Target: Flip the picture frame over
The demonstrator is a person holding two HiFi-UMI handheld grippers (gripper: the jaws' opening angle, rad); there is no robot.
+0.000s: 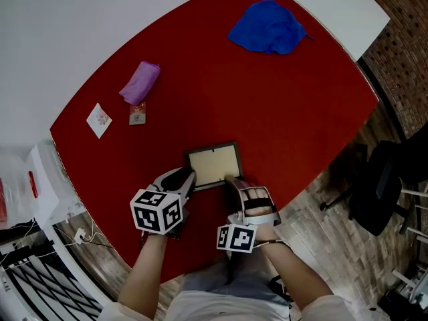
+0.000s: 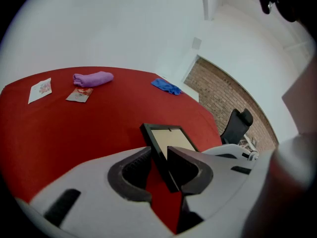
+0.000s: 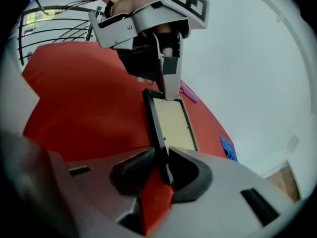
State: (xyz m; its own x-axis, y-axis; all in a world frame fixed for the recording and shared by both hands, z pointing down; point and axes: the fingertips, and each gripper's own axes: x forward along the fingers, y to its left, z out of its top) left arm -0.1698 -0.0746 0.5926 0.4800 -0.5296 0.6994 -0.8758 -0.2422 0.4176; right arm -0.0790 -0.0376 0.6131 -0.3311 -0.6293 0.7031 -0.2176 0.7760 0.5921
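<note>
Left gripper (image 1: 188,176): jaws closed on the dark rim of the black rectangular picture frame (image 1: 214,164), at the corner nearest this tool. Rim sits between both pads, and the pads look pressed against it.

Right gripper (image 1: 232,180): likewise clenched on the frame's rim, at the opposite near corner. In the right gripper view the thin black edge runs straight out from between the jaws to the left gripper at the frame's far end.

The frame spans the gap between the two tools, cream panel facing up, on the red cloth-covered table (image 1: 281,112). Cannot tell whether its gripped edge is off the cloth.

Ahead of the left gripper and off to its left, well apart from the frame: a small white printed card (image 1: 99,120). Next to that lies a small flat packet (image 1: 137,116), with a rolled purple cloth (image 1: 140,82) touching its far end.

Far ahead of the right gripper, near the table's far edge: a crumpled blue cloth (image 1: 267,27).

Off the table to the right gripper's right: a black office chair (image 1: 381,186) on wood-plank floor. Beyond it is a brick wall (image 1: 401,39).
</note>
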